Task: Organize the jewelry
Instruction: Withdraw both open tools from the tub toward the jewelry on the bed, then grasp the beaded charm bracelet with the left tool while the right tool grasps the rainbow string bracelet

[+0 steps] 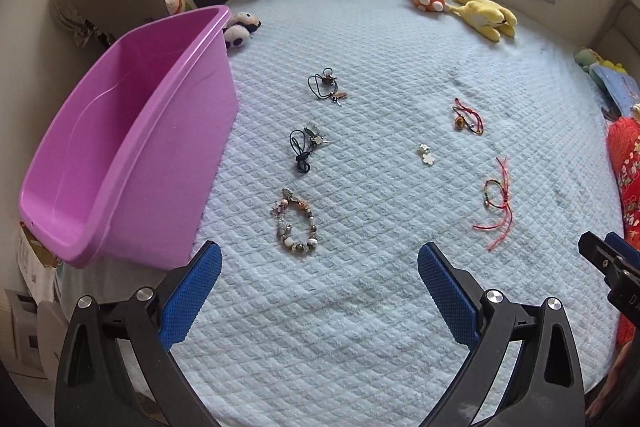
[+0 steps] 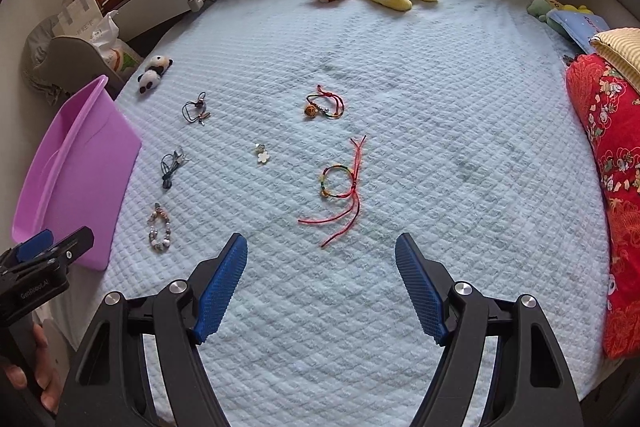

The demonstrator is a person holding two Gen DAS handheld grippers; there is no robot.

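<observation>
Quilted pale-blue bedspread [image 1: 360, 307] carries everything: left of the left gripper [image 1: 319, 301] an empty purple tub [image 1: 132, 147], just ahead a beaded bracelet [image 1: 295, 223]; the right gripper [image 2: 321, 291] faces a red-cord bracelet [image 2: 340, 187]. Both stand wide, empty; picking looks unstarted, next lower and pinch

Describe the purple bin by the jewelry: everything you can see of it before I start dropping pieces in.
The purple plastic bin is a deep, glossy tub with a rolled rim, sloping walls and rounded corners. It stands upright at the left edge of the light blue quilted bedspread, open side up. The part of its inside that shows holds nothing. Neither gripper touches it. The beaded bracelet lies nearest, apart from its wall; a panda plush lies beyond its far corner.
</observation>
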